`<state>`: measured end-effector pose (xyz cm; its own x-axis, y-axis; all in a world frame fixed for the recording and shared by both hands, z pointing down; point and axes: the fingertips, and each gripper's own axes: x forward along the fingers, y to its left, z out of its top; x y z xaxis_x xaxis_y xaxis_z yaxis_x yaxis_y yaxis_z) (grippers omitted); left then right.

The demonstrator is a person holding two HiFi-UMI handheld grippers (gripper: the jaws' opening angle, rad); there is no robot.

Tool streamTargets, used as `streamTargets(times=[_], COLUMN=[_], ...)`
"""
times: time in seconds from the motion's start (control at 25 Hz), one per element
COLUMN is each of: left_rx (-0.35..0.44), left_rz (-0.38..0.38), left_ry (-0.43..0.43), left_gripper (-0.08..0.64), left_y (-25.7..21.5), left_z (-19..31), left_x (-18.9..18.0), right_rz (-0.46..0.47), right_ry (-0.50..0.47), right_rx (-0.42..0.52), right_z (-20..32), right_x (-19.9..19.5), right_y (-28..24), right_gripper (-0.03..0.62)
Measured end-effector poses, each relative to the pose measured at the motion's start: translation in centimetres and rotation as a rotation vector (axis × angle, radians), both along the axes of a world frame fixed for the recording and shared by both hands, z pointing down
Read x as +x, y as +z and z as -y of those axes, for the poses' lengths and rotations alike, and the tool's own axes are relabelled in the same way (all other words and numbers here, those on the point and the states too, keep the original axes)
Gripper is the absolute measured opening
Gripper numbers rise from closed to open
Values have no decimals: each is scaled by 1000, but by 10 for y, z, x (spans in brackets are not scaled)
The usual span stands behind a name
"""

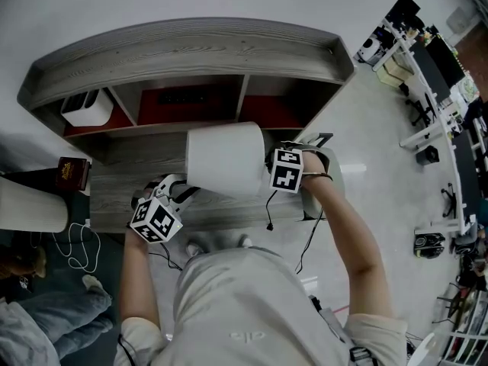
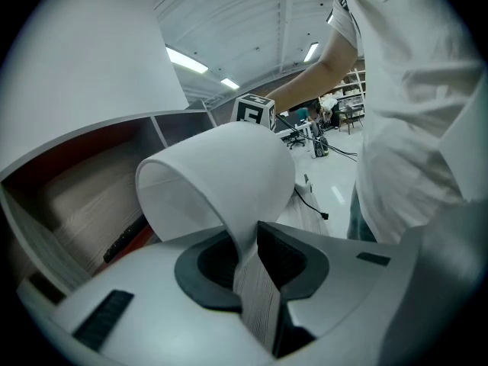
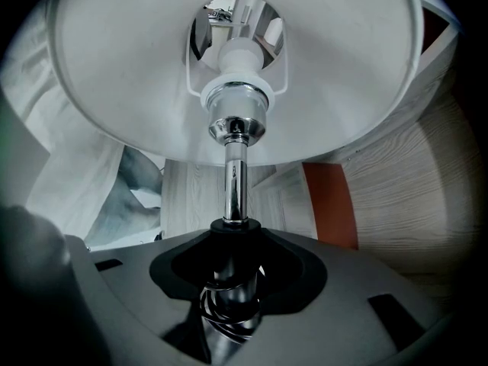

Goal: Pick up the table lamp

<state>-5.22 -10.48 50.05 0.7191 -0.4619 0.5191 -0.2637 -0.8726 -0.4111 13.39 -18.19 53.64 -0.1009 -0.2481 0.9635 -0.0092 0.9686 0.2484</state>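
The table lamp has a white drum shade (image 1: 225, 158) and a chrome stem (image 3: 235, 175). In the head view it hangs tilted over the grey wooden desk (image 1: 122, 181). My left gripper (image 2: 245, 254) is shut on the shade's thin rim (image 2: 229, 227), and its marker cube (image 1: 156, 218) shows at the shade's lower left. My right gripper (image 3: 231, 300) is shut on the dark ribbed lower part of the stem, seen under the shade (image 3: 236, 59). Its marker cube (image 1: 287, 170) sits at the shade's right edge. The lamp's foot is hidden.
The desk carries a curved-top shelf unit (image 1: 191, 44) with a white box (image 1: 86, 107) in its left compartment. A black cable (image 1: 268, 212) hangs off the desk's front. A second white shade (image 1: 30, 204) and a brown box (image 1: 72, 174) stand at left. Office desks (image 1: 435, 75) stand far right.
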Motion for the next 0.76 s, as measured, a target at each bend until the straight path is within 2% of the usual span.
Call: streamTargets(times=[0.76], left_rx=[-8], left_rz=[12], left_ry=[4], left_gripper=[83], left_y=[3], left_z=[-3], left_x=[0], right_rz=[9], right_ry=[5], right_rx=[-19], right_z=[-6], right_x=[-1], right_y=[7], right_gripper=[192])
